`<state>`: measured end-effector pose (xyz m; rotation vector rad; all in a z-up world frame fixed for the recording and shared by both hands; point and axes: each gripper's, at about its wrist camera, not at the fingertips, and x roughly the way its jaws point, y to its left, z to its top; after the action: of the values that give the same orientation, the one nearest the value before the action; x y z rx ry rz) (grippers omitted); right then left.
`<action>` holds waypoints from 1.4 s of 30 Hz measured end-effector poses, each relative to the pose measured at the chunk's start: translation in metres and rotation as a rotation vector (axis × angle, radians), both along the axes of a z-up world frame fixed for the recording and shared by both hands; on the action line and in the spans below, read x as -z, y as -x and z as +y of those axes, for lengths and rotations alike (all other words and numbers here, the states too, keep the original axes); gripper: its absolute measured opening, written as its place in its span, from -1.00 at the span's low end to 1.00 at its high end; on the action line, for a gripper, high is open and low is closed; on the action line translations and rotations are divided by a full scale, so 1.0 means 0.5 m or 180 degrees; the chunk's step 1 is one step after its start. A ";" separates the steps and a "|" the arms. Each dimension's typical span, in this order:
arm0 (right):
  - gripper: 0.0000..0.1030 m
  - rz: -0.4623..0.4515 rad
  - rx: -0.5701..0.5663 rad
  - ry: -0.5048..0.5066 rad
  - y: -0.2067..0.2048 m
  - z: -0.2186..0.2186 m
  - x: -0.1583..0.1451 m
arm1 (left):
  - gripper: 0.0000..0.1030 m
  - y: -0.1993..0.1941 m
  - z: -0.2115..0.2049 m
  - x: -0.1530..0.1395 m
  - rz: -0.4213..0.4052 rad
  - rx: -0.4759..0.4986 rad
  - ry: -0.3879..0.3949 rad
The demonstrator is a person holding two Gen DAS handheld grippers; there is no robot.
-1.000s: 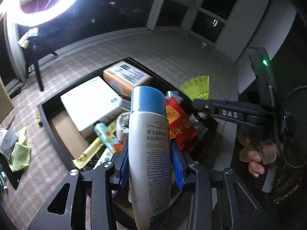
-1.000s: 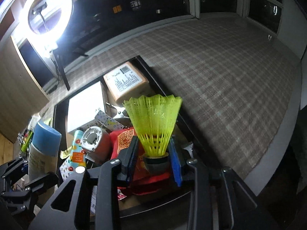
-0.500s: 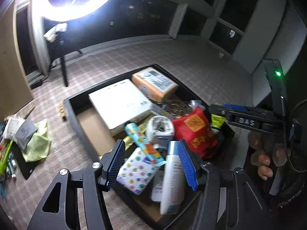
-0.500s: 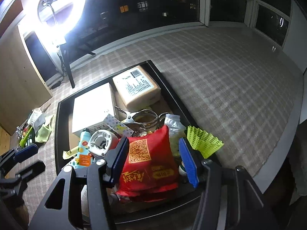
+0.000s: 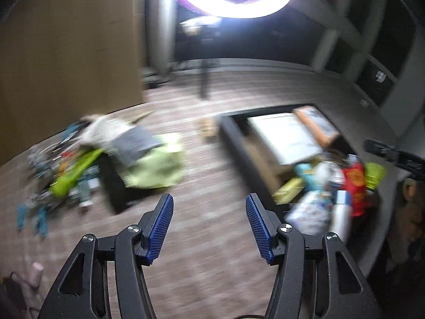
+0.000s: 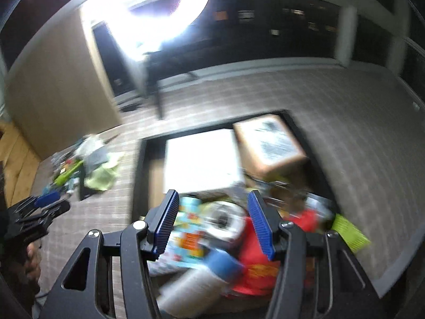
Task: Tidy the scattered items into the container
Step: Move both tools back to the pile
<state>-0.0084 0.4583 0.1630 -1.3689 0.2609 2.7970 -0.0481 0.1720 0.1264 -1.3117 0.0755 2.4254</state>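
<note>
The black tray (image 5: 239, 148) on the checked tablecloth holds a white box (image 5: 287, 135), an orange-brown box (image 6: 271, 143), a red pouch (image 6: 255, 265), a white bottle with a blue cap (image 6: 223, 263) and a yellow-green shuttlecock (image 6: 348, 231). My left gripper (image 5: 209, 228) is open and empty over bare cloth, between the tray and the scattered pile. In that pile are a yellow-green cloth (image 5: 156, 167) and a grey pouch (image 5: 132, 143). My right gripper (image 6: 212, 226) hangs open and empty above the tray's near end. Both views are motion-blurred.
A ring light on a stand glares at the back. A wooden panel stands behind the pile (image 6: 87, 170). The table's edge runs close to the tray's right side. A pink object (image 5: 35, 273) lies at the near left. The left gripper (image 6: 39, 210) shows at the right wrist view's left edge.
Both grippers opened: the bottle and the shuttlecock now lie in the tray. The left gripper swung left off the tray toward the pile; the right shifted left over the tray.
</note>
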 end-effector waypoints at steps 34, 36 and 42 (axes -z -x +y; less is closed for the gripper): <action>0.01 -0.0489 -0.2105 0.0194 0.280 -0.605 0.134 | 0.04 0.111 -0.478 0.133 -0.0265 -0.1045 0.0089; 0.01 -0.0537 -0.2150 0.0202 0.281 -0.614 0.149 | 0.04 0.119 -0.473 0.150 -0.0291 -0.1004 0.0189; -0.11 -0.0624 -0.2259 0.0232 0.278 -0.642 0.189 | 0.02 0.135 -0.466 0.188 -0.0388 -0.0883 0.0246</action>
<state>-0.1475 0.1375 0.0686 -2.0772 -0.1705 3.1445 -0.1158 -0.0608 0.0323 -1.5953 -0.0494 2.5834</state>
